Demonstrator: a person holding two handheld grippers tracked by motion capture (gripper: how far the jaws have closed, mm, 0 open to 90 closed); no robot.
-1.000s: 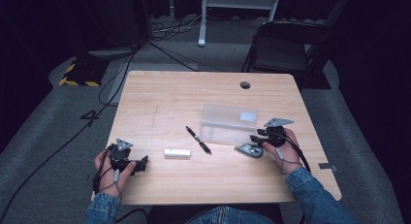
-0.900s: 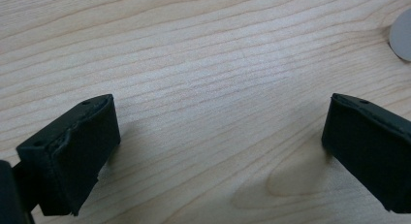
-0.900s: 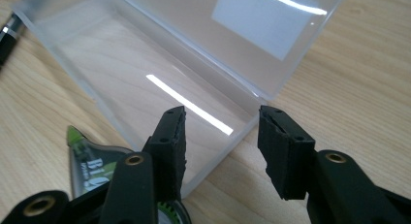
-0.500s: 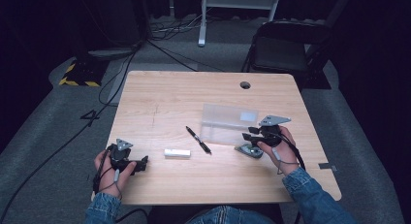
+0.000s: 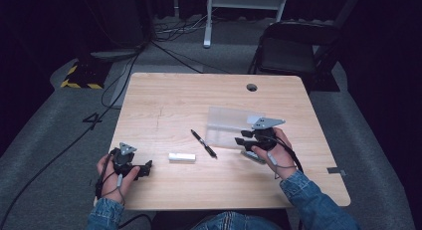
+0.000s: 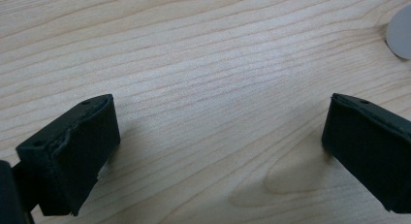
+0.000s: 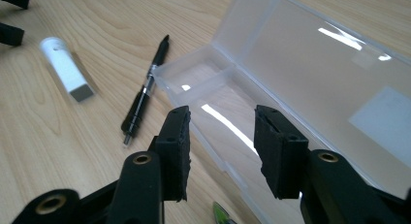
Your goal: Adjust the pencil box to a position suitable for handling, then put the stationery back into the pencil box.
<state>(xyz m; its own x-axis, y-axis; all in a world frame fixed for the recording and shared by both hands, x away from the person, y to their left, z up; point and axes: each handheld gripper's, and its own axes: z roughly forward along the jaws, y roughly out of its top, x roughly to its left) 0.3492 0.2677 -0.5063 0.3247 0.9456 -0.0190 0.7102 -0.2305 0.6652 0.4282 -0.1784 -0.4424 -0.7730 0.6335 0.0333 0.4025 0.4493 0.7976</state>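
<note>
My right gripper (image 7: 220,151) has its jaws part-spread after just closing some; nothing sits between the pads, which hang over the near rim of the open clear case (image 7: 310,88). Case lies at 3 o'clock from table centre. Pen (image 7: 145,90) and white eraser (image 7: 65,69) lie at 9 o'clock of the case. Left gripper (image 6: 218,151): jaws wide, empty, over bare wood table (image 5: 164,100). Dark room; chair (image 5: 293,51) at 1 o'clock.
</note>
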